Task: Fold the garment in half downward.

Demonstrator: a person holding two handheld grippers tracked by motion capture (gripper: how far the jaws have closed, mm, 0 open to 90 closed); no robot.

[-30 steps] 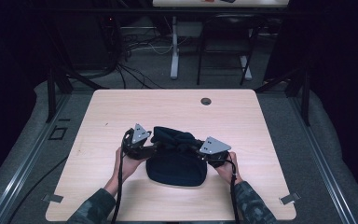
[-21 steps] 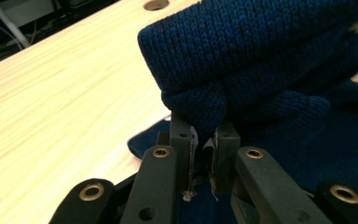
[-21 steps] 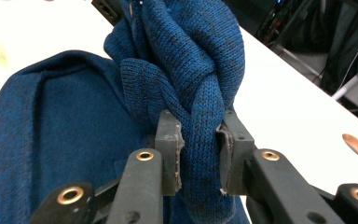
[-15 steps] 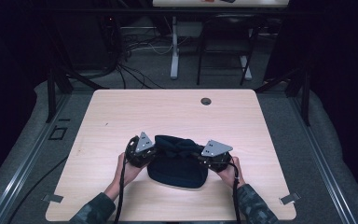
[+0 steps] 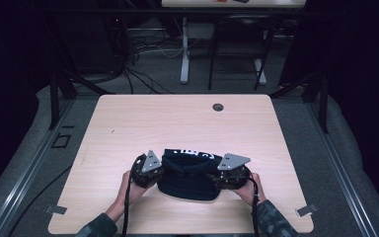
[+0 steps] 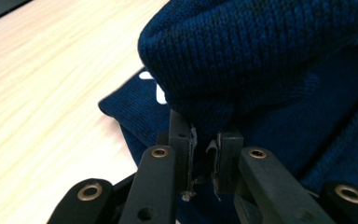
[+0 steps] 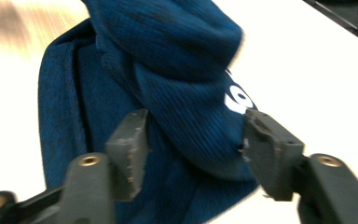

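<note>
navy knit garment (image 5: 187,173) lies folded near your edge of the table (image 5: 128,123), between both tools. your left gripper (image 6: 205,154) has its jaws nearly together, pinching a fold of the knit. your right gripper (image 7: 193,149) has just been opening; its jaws stand apart with the fold between them, pads clear of it. white lettering shows on the cloth's far edge. beyond it, a small round grommet (image 5: 218,107) sits near the far edge.
</note>
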